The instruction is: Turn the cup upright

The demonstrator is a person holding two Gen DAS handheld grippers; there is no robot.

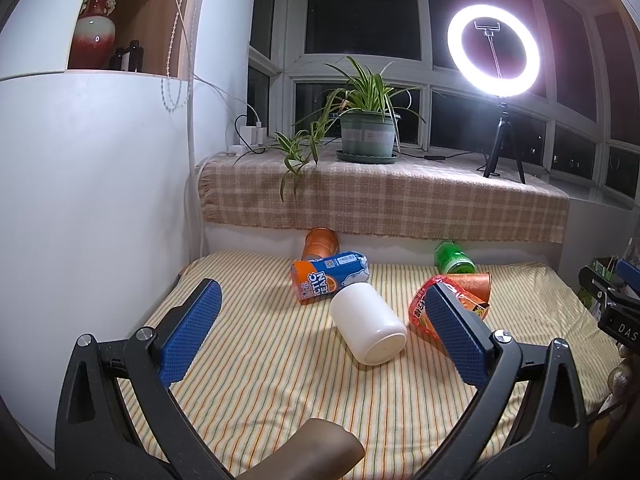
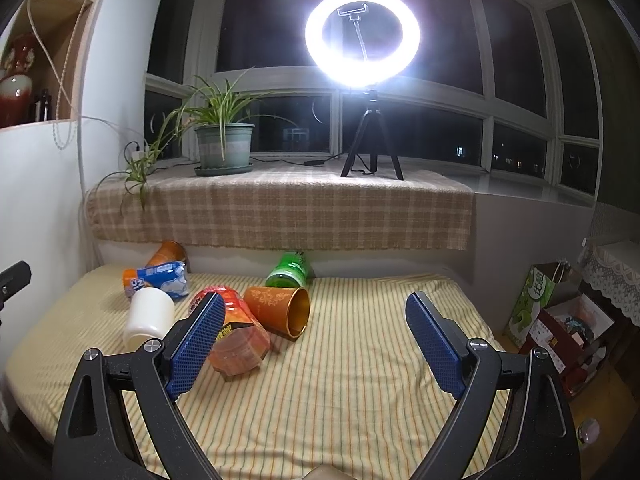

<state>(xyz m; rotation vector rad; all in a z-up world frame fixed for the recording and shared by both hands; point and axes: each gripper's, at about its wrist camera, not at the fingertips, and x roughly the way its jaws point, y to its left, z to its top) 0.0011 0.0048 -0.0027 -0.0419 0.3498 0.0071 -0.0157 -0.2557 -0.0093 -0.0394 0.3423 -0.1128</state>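
Observation:
A white cup (image 1: 367, 323) lies on its side on the striped cloth (image 1: 280, 360), base toward me; it also shows in the right wrist view (image 2: 149, 316). An orange-gold cup (image 2: 278, 309) lies on its side, its open mouth facing right; in the left wrist view (image 1: 474, 283) it is partly hidden by a red jar. Another orange cup (image 1: 320, 243) lies at the back. My left gripper (image 1: 320, 300) is open and empty, just short of the white cup. My right gripper (image 2: 314, 306) is open and empty, near the orange-gold cup.
A blue and orange can (image 1: 330, 275), a green can (image 2: 289, 269) and a red snack jar (image 2: 236, 334) lie among the cups. A white cabinet wall (image 1: 80, 200) stands at the left. A checked sill (image 2: 280, 208) carries a potted plant (image 1: 367, 128) and ring light (image 2: 362, 36). Boxes (image 2: 560, 320) stand at the right.

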